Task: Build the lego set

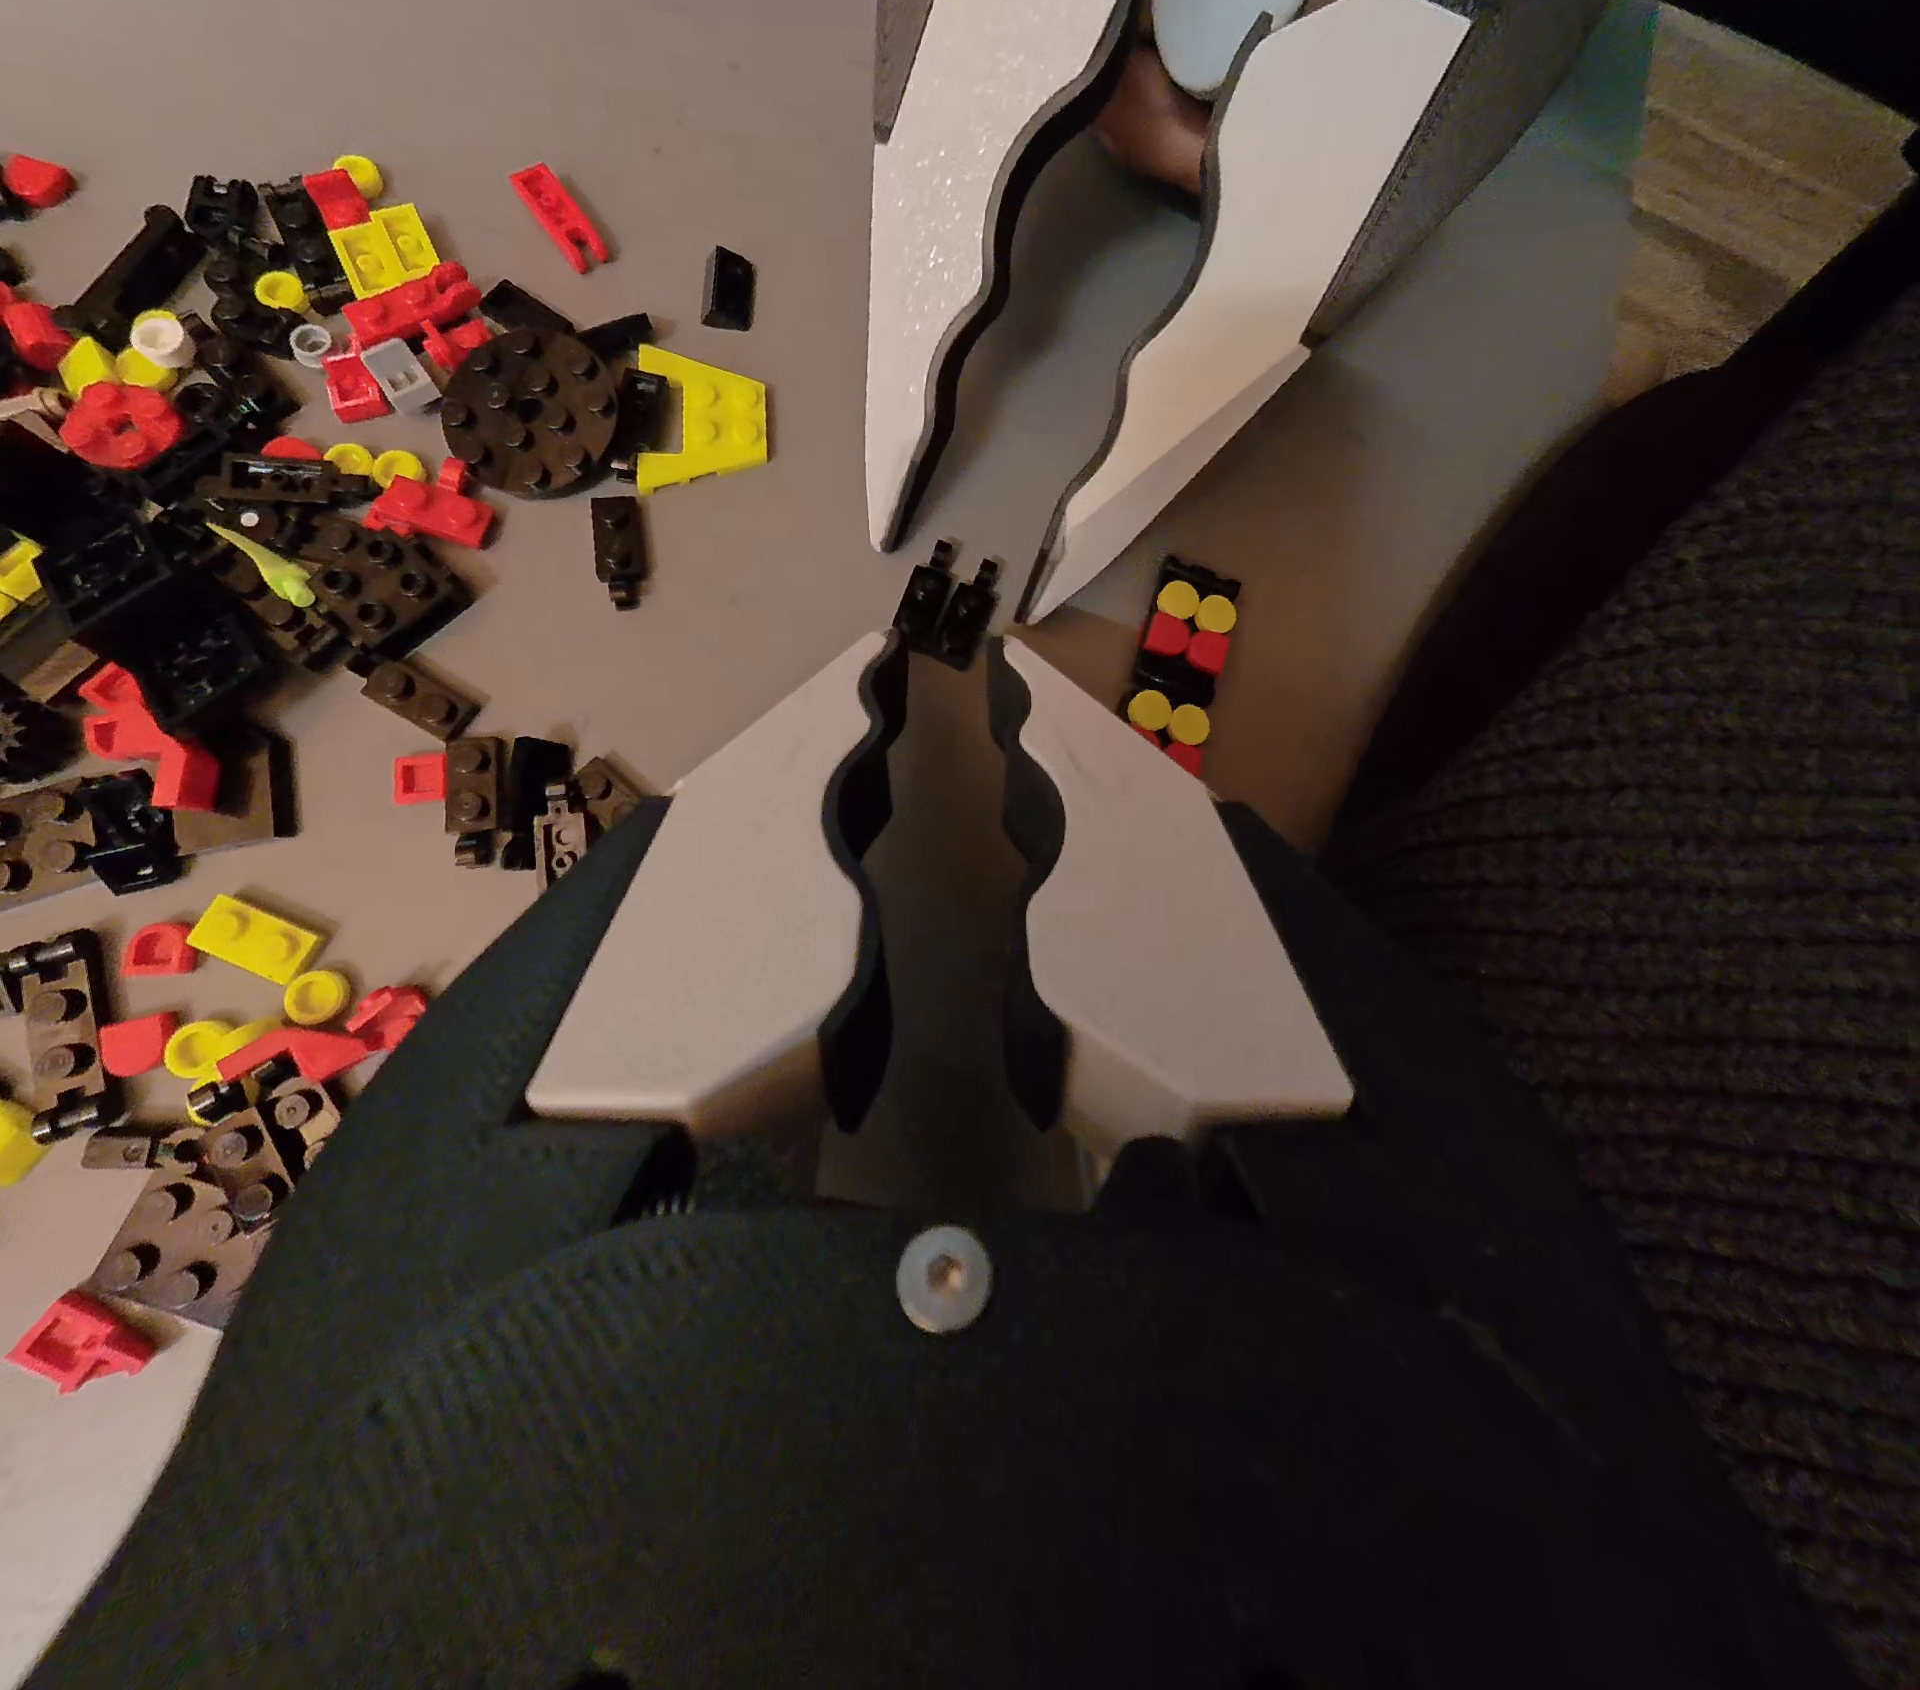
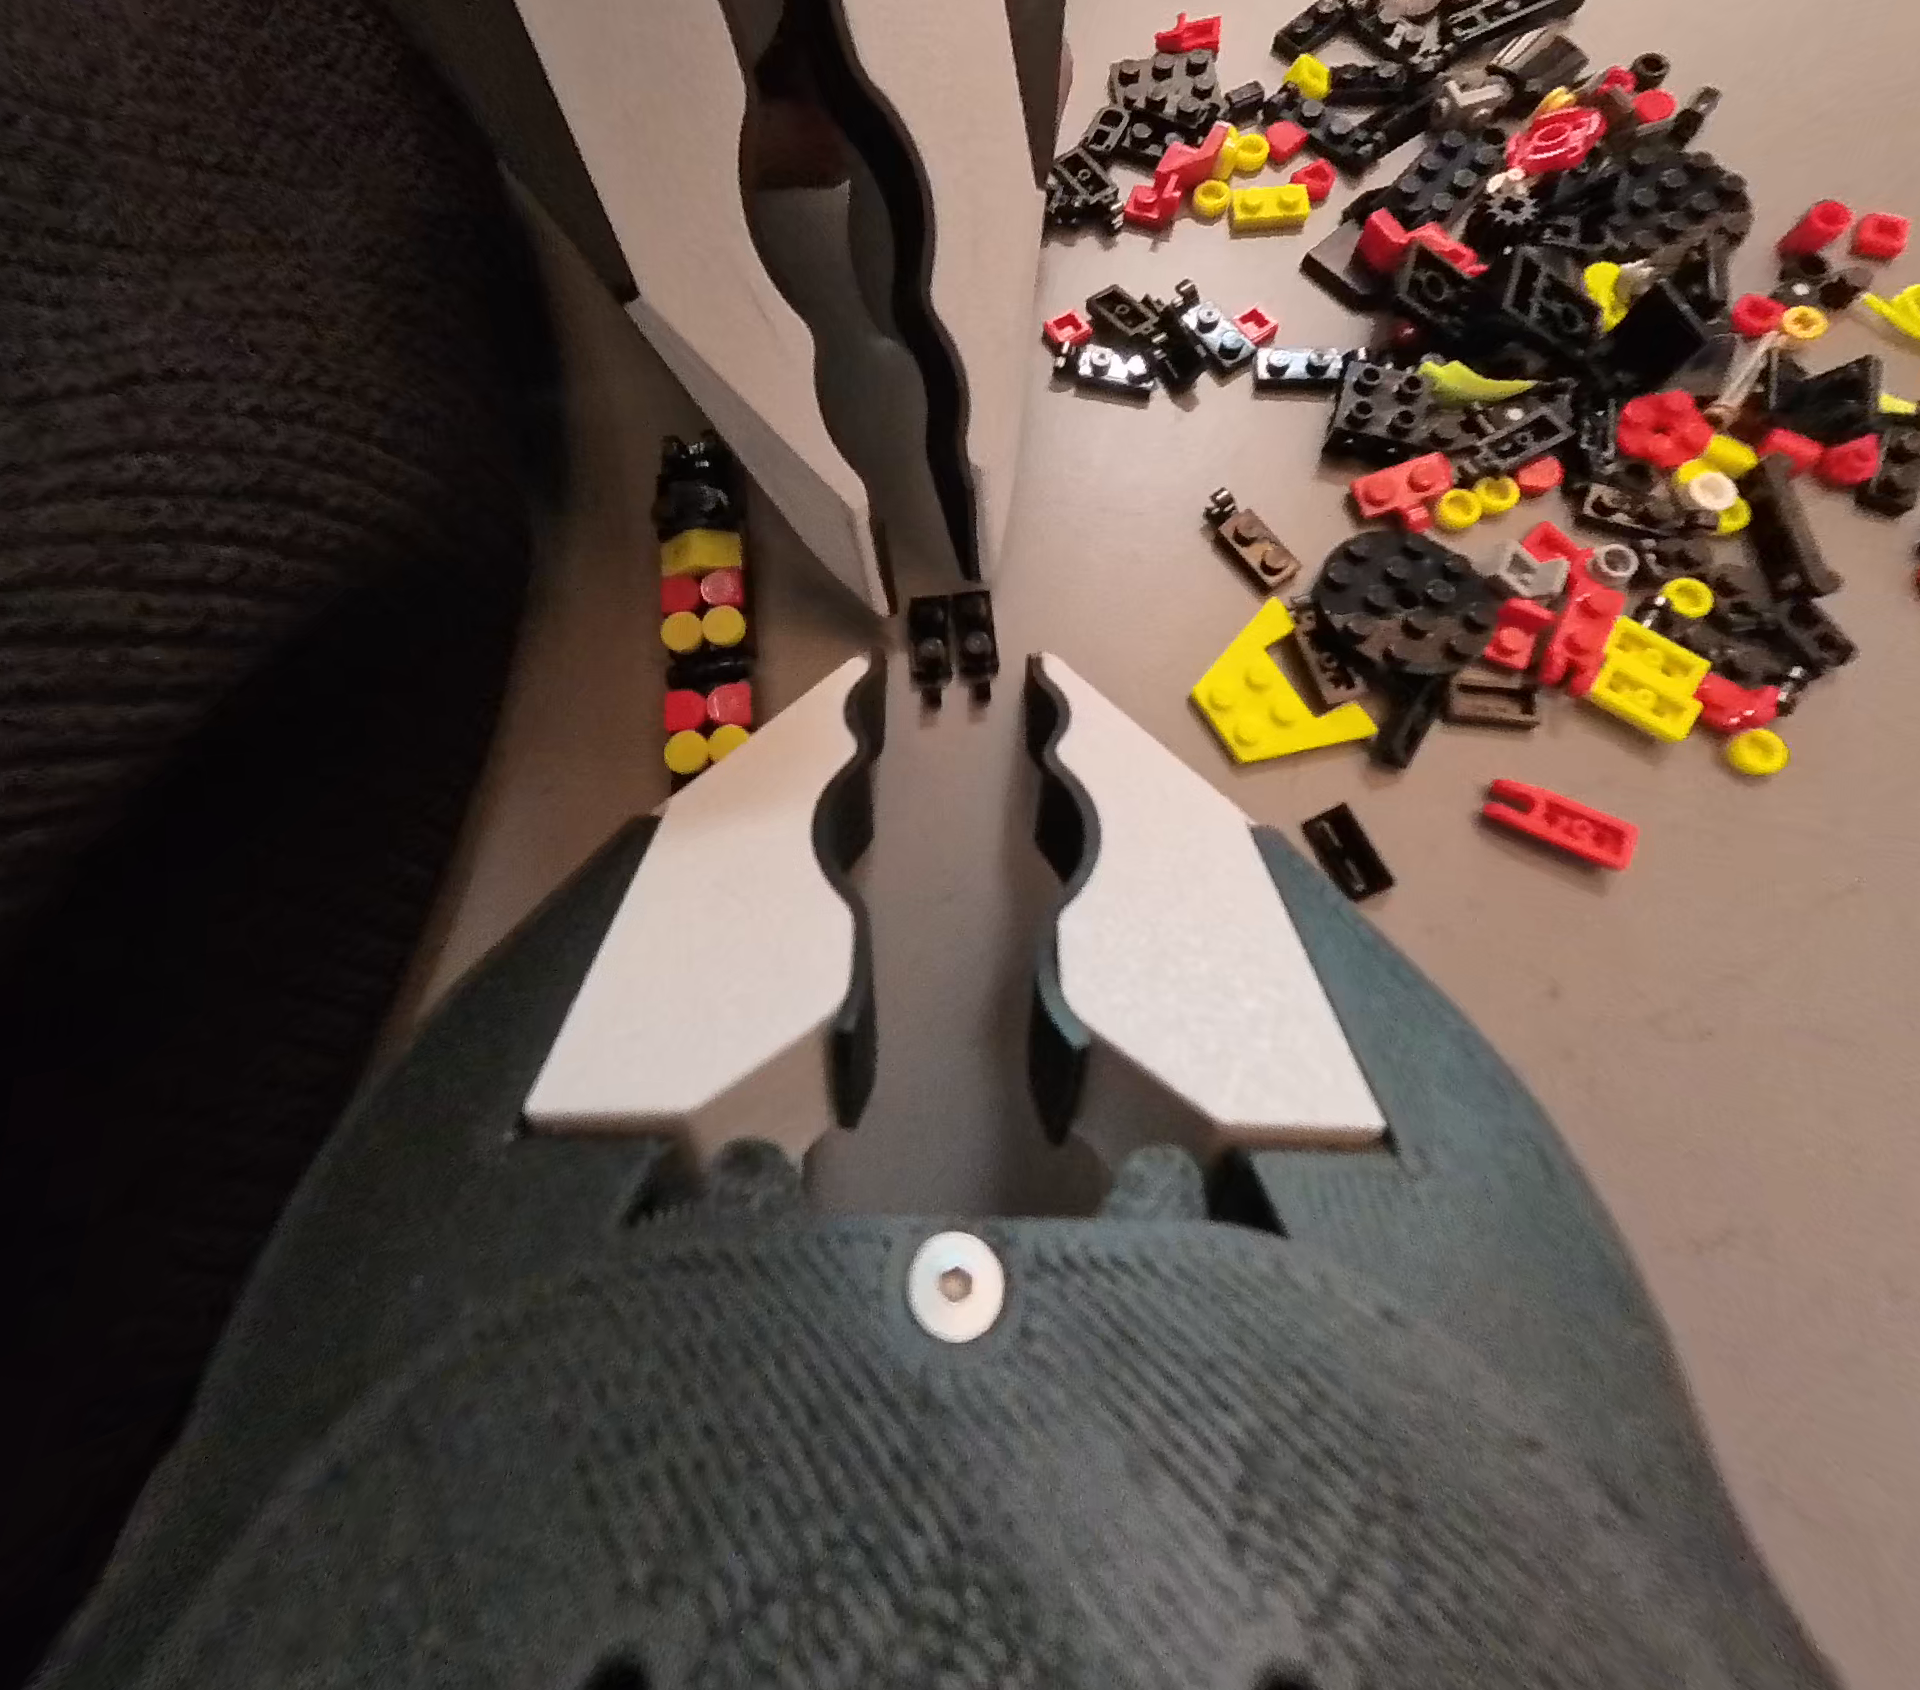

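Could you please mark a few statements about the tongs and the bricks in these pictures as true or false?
1. The left tongs grip a small black piece at their tips. True.
2. The right tongs are clamped on the yellow wedge plate. False: they are open, facing the black piece, and the wedge plate lies on the table.
3. A built strip with red and yellow round tops lies beside the dark knit fabric. True.
4. The round black plate is stacked on that strip. False: it lies in the loose pile, next to the yellow wedge plate.
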Demonstrator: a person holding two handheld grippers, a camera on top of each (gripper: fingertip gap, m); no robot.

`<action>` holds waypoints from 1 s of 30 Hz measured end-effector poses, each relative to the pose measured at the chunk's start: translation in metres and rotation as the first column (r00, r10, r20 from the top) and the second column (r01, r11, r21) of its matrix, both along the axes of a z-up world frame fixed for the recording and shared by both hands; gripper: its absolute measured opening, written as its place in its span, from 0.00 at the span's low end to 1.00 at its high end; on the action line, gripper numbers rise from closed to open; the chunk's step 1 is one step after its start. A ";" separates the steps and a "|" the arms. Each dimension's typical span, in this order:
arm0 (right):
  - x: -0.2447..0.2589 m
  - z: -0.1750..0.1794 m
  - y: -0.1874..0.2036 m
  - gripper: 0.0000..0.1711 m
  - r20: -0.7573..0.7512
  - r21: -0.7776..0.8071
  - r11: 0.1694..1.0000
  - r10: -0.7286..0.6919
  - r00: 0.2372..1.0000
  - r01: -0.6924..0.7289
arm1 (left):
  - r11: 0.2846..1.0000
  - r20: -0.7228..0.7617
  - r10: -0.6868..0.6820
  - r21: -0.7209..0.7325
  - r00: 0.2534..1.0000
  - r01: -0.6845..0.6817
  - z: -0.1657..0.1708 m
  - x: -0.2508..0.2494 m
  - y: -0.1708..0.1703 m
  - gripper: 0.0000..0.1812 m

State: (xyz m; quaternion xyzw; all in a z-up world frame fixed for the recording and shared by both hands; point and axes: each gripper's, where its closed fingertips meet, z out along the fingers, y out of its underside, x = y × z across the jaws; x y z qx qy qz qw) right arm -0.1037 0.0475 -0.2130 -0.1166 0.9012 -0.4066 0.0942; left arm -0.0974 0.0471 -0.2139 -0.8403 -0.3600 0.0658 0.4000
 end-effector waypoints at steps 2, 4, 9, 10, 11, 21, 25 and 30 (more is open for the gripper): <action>0.000 0.000 -0.001 0.14 -0.008 -0.001 1.000 0.008 1.000 -0.008 | 1.000 0.001 0.000 0.000 1.000 0.000 0.000 0.000 0.000 0.08; 0.001 0.000 -0.002 0.13 -0.012 -0.001 1.000 0.015 1.000 -0.015 | 1.000 0.004 0.000 0.001 1.000 0.000 0.000 0.000 0.000 0.08; 0.001 0.000 -0.002 0.13 -0.013 -0.001 1.000 0.022 1.000 -0.022 | 1.000 0.005 0.000 -0.002 1.000 0.000 -0.001 0.000 0.000 0.08; 0.001 0.000 -0.002 0.12 -0.015 -0.001 1.000 0.023 1.000 -0.023 | 1.000 0.005 0.000 -0.002 1.000 0.000 -0.001 0.000 0.000 0.08; 0.001 -0.001 -0.003 0.12 -0.019 -0.002 1.000 0.024 1.000 -0.024 | 1.000 0.006 0.000 -0.002 1.000 0.000 -0.001 0.000 0.000 0.08; 0.000 -0.001 -0.003 0.10 -0.039 -0.005 1.000 0.024 0.999 -0.024 | 1.000 0.004 -0.004 -0.003 1.000 0.004 -0.001 0.000 0.000 0.08; 0.000 -0.001 -0.003 0.09 -0.039 -0.005 1.000 0.024 0.999 -0.024 | 1.000 0.006 -0.003 -0.001 1.000 0.003 -0.001 0.000 0.000 0.07; 0.000 -0.001 -0.003 0.09 -0.040 -0.005 1.000 0.025 0.999 -0.025 | 1.000 0.005 -0.003 -0.001 1.000 0.003 -0.001 0.000 0.000 0.08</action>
